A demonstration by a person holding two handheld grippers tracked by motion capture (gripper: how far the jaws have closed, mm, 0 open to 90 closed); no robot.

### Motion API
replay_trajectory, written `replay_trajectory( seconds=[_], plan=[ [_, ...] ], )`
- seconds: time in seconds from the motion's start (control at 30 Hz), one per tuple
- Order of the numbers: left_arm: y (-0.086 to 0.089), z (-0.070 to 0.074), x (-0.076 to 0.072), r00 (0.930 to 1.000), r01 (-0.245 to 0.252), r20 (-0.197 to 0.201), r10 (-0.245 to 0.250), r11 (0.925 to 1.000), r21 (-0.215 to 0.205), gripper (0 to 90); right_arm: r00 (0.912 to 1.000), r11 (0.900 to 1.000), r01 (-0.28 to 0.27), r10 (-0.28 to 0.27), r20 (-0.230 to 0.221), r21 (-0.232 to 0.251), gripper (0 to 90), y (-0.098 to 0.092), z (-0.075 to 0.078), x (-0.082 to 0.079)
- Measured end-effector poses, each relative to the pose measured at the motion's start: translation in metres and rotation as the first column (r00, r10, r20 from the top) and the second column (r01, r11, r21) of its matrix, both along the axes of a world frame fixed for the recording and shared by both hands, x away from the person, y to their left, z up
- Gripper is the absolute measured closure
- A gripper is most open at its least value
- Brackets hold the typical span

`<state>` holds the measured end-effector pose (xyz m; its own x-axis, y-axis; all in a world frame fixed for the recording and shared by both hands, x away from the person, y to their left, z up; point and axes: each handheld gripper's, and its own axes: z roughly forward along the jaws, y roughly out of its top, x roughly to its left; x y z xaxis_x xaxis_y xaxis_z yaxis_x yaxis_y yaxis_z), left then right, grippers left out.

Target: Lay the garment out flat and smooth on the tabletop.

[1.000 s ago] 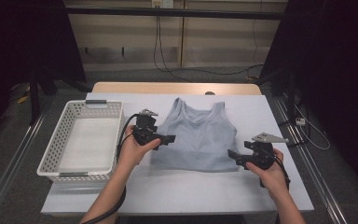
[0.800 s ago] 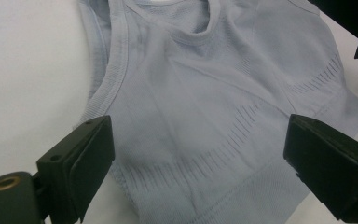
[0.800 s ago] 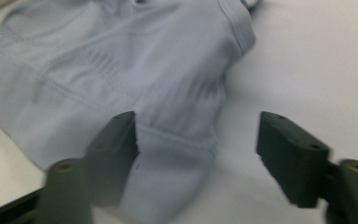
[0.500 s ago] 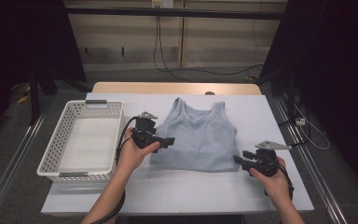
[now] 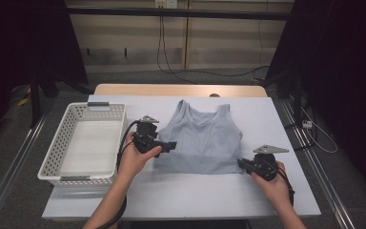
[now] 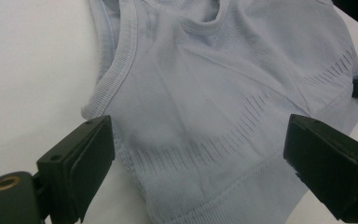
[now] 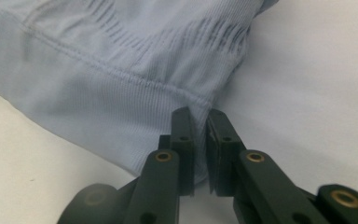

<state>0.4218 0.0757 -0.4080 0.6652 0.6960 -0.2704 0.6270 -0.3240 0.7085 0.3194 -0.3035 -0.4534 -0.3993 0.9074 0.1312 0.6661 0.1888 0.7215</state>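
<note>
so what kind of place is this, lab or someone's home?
Likely a lab recording booth: dark curtains on both sides, cables on the back wall, a bare white table holding just a tank top and white basket.

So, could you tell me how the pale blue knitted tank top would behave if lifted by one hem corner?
The pale blue knitted tank top would probably droop, since it lies flat and wrinkled. The thin ribbed fabric looks light. With the right gripper pinching only the corner, it may stretch or slip.
</note>
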Motion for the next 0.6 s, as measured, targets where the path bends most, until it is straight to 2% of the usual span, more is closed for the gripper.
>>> replay_trajectory(
  seconds=[0.1, 0.23, 0.4, 0.47, 0.5, 0.6],
  plan=[
    [0.000, -0.001, 0.000, 1.0000, -0.005, 0.006, 0.005, 1.0000, 0.003, 9.2, 0.9999, 0.999, 0.009, -0.010, 0.011, 0.044, 84.5, -0.005, 0.007, -0.002],
    [0.002, -0.001, -0.001, 1.0000, -0.002, 0.001, 0.002, 1.0000, 0.010, 9.2, 0.9985, 0.992, 0.017, -0.024, 0.049, 0.128, 85.0, -0.018, 0.021, -0.008],
    [0.002, -0.003, -0.003, 0.9999, -0.006, -0.013, 0.006, 0.9999, 0.010, 9.6, 0.9953, 0.985, 0.023, -0.038, 0.088, 0.174, 85.4, -0.025, 0.035, -0.015],
    [0.001, -0.005, -0.006, 0.9996, 0.006, -0.026, -0.006, 0.9998, 0.020, 9.7, 0.9950, 0.987, 0.019, -0.034, 0.094, 0.159, 85.4, -0.025, 0.037, -0.017],
    [0.000, -0.006, -0.007, 0.9994, 0.014, -0.032, -0.013, 0.9996, 0.023, 9.6, 0.9955, 0.990, 0.020, -0.033, 0.089, 0.142, 85.4, -0.024, 0.036, -0.017],
    [-0.003, -0.010, -0.012, 0.9986, 0.032, -0.043, -0.031, 0.9988, 0.037, 10.0, 0.9971, 0.990, 0.029, -0.038, 0.066, 0.135, 85.4, -0.025, 0.031, -0.017]
  ],
)
